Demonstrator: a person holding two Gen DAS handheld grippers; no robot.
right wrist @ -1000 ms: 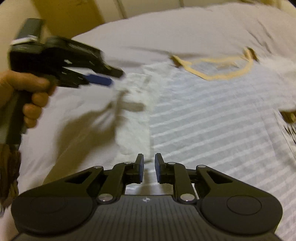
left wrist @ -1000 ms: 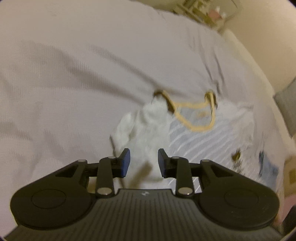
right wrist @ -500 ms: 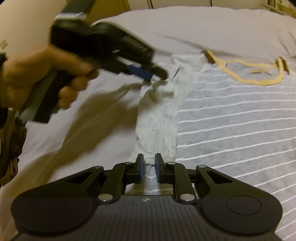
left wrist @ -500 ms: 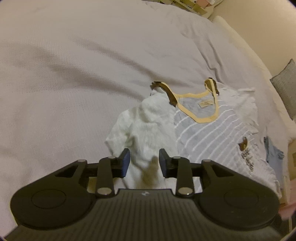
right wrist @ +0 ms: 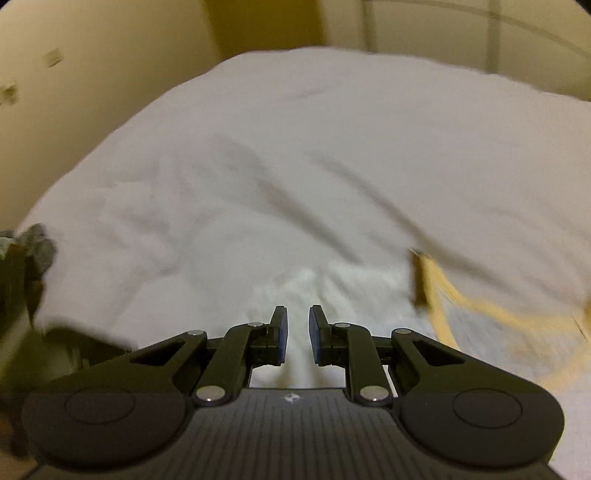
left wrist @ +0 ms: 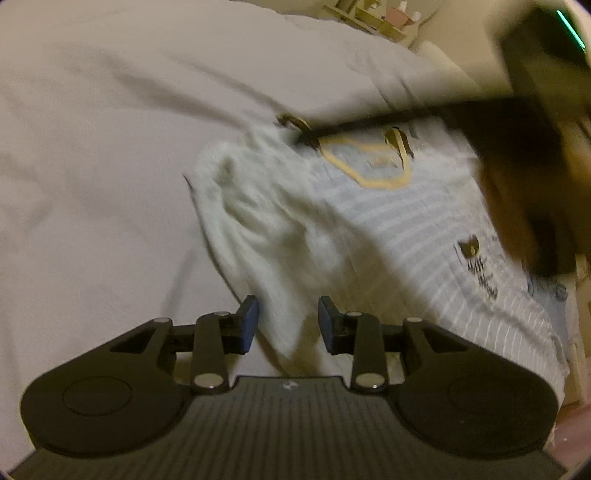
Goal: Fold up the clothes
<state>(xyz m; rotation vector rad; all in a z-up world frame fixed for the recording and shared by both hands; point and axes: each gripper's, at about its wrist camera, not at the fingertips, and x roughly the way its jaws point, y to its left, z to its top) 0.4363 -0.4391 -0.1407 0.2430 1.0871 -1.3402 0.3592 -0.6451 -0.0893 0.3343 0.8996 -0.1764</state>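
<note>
A grey shirt (left wrist: pixel 406 229) with white stripes, a yellow collar (left wrist: pixel 369 177) and white sleeves lies flat on the pale bed cover (left wrist: pixel 92 147). My left gripper (left wrist: pixel 288 314) hovers open over the lower tip of the near white sleeve (left wrist: pixel 266 221), its pads clear of the cloth. In the left wrist view a blurred dark shape, my right gripper (left wrist: pixel 524 155) in a hand, reaches in from the upper right toward the collar. In its own view the right gripper (right wrist: pixel 297 325) stands slightly open over the white shoulder cloth (right wrist: pixel 332 284), left of the collar (right wrist: pixel 461 299), nothing between its pads.
The bed cover (right wrist: pixel 295 147) stretches wide and wrinkled beyond the shirt, with a wall (right wrist: pixel 92 55) behind it. A shelf with small items (left wrist: pixel 373 18) stands past the far corner. A bluish garment (left wrist: pixel 554 291) lies at the right edge. Grey cloth (right wrist: pixel 33 243) shows at the left edge.
The right gripper swung from the shirt's side up to the shoulder by the collar and now crosses the left view. The left gripper dropped closer to the sleeve and left the right view.
</note>
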